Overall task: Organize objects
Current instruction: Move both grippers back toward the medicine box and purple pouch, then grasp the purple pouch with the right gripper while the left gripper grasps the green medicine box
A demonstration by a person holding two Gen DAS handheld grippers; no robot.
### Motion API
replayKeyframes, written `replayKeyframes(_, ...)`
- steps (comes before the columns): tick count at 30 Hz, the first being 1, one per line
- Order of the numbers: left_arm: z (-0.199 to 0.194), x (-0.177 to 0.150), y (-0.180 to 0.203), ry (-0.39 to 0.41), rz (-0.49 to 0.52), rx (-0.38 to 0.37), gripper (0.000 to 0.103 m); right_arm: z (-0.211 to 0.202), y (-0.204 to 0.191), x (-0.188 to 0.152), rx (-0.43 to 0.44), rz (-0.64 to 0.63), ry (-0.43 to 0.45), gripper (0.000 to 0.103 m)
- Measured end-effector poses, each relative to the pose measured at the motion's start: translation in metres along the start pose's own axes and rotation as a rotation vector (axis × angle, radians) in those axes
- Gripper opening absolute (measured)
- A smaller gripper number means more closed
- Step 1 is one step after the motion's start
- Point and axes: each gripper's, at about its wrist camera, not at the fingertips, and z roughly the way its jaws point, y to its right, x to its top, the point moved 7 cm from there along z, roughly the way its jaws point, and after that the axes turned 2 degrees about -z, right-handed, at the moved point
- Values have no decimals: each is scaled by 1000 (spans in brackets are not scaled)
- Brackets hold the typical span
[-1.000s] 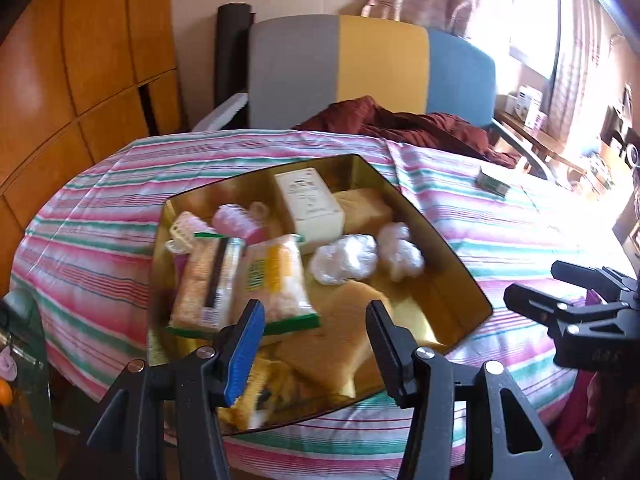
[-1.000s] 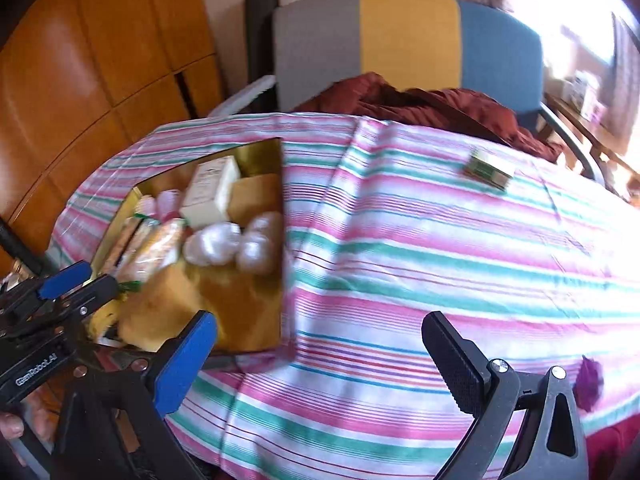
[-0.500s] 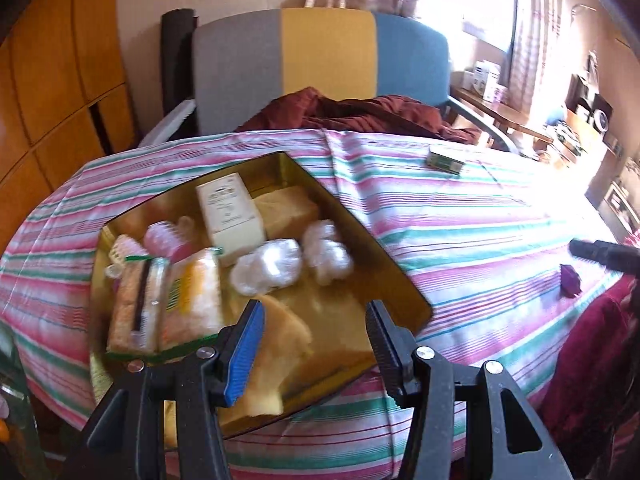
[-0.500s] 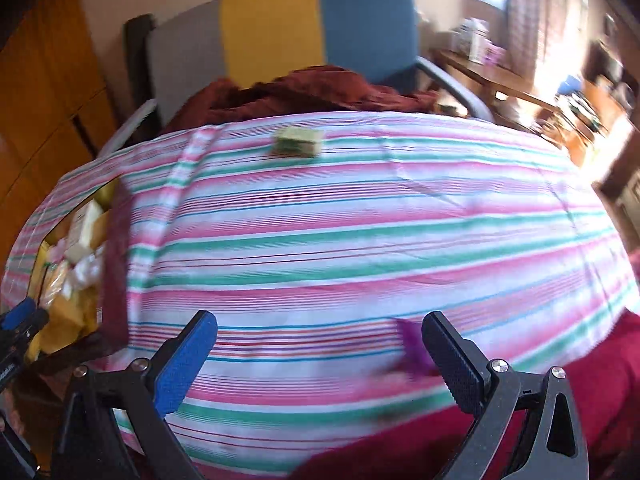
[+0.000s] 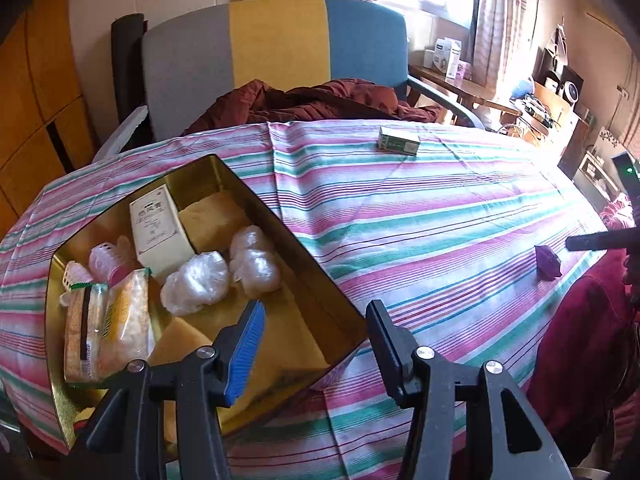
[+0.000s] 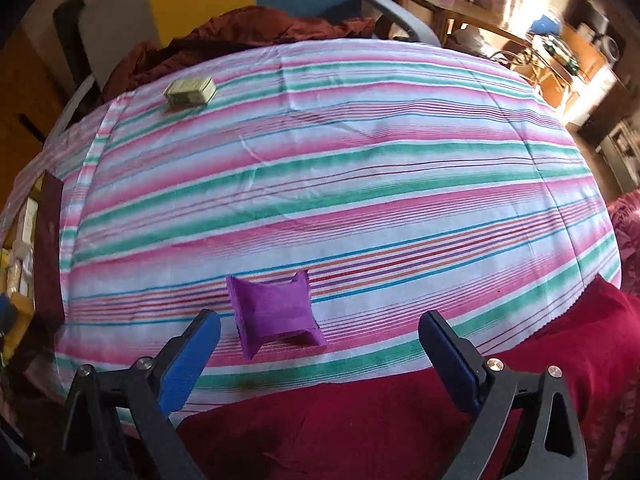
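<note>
Hovering over the bench (image 6: pixel 360 168), our right tongs (image 6: pixel 320 332) gape around a purple packet (image 6: pixel 276 314), seemingly untouched; left tongs (image 5: pixel 316 320) gape at the gold tin's (image 5: pixel 320 280) four-o'clock corner.

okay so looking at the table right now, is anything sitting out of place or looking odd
Two things lie loose on the striped tablecloth, outside the gold box that holds the rest: a purple packet near the front edge, just ahead of the open right gripper, and a small green carton alone at the far side. Nothing looks spilled or damaged.

Two low wrist views across the striped tablecloth (image 6: pixel 360 160) (shared: green box (image 5: pixel 399 143)).
</note>
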Motion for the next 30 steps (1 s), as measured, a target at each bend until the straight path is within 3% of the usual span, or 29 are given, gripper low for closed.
replayKeyframes(2, 3, 1, 6, -7, 13, -7, 53, 12, -13, -2, -4, -67, -57, 93)
replayKeyframes(10, 12, 10, 36, -15, 74, -48, 53, 42, -25, 7, -4, -137, -198, 91)
replayKeyframes(12, 14, 14, 46, -13, 95, -59, 53, 52, -30, 7, -11, -170, -250, 83)
replayKeyframes(14, 16, 19, 55, -10, 114, -72, 53, 64, -35, 2, -34, -217, -309, 49)
replayKeyframes(16, 20, 26, 64, -11, 127, -87, 53, 64, -41, 7, -13, -224, -281, 43)
replayKeyframes(22, 37, 52, 84, -17, 144, -108, 53, 65, -43, 26, 8, -145, -196, 43)
replayKeyframes(24, 47, 63, 88, -28, 133, -113, 53, 57, -40, 41, 32, -93, -118, 43)
replayKeyframes(30, 91, 100, 99, -85, 66, -146, 53, 59, -28, 57, 116, 29, -62, 43)
